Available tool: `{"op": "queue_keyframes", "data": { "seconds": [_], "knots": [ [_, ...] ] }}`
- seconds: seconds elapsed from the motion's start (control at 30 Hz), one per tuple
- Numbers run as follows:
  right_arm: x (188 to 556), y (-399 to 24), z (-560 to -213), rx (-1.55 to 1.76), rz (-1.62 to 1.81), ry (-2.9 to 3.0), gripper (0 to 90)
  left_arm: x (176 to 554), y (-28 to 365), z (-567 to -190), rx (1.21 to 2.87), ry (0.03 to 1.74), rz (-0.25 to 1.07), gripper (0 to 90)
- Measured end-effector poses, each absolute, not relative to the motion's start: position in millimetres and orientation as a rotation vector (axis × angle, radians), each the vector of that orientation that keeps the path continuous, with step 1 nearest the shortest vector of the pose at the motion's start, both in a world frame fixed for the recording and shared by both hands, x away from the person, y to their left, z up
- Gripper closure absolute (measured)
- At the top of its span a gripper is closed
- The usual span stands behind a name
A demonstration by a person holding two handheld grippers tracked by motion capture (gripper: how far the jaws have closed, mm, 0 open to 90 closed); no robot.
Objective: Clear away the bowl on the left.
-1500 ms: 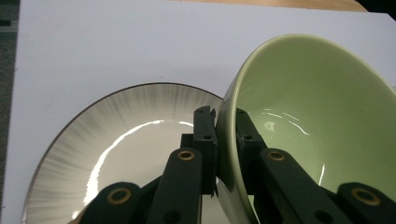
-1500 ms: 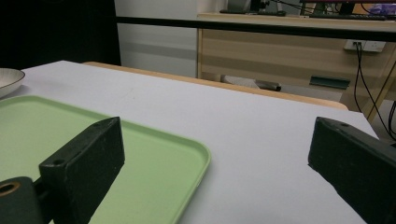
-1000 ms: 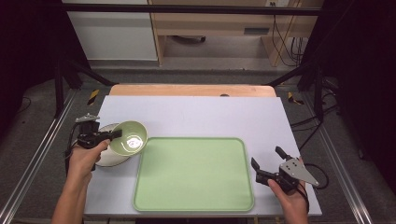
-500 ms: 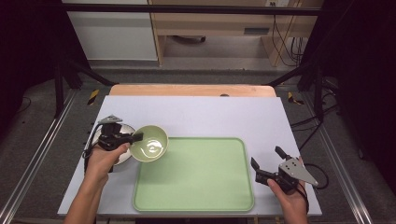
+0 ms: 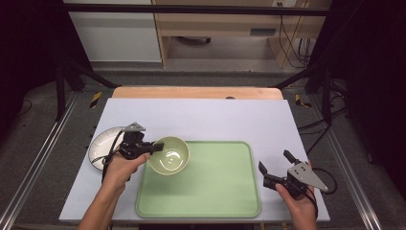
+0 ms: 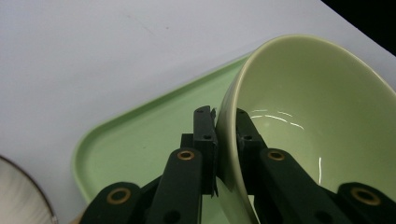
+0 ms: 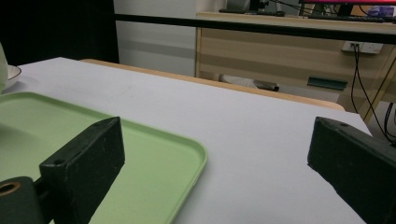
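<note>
Left gripper (image 5: 152, 148): I see it pinching the green bowl's (image 5: 168, 155) rim, bowl tilted over the tray's (image 5: 206, 201) corner. Right gripper (image 5: 277, 166): jaws spread wide, held low beside the tray's right edge.

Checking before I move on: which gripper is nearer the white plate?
Left. The left gripper, shut on the green bowl's rim, is just beside the white plate; the right gripper sits open across the green tray.
</note>
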State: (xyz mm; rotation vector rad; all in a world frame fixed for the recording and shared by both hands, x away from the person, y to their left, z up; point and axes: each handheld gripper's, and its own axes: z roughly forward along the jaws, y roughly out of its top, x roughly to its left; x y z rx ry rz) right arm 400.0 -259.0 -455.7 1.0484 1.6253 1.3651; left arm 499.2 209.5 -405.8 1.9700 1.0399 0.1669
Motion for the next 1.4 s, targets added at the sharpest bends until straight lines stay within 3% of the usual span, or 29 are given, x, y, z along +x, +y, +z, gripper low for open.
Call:
{"op": "queue_keyframes", "data": {
  "seconds": [1.4],
  "knots": [
    [400,-256,-457,1.045,1.353,1.639,4.4,476,123,-423,2.021,0.893,0.044,82.7]
  ]
}}
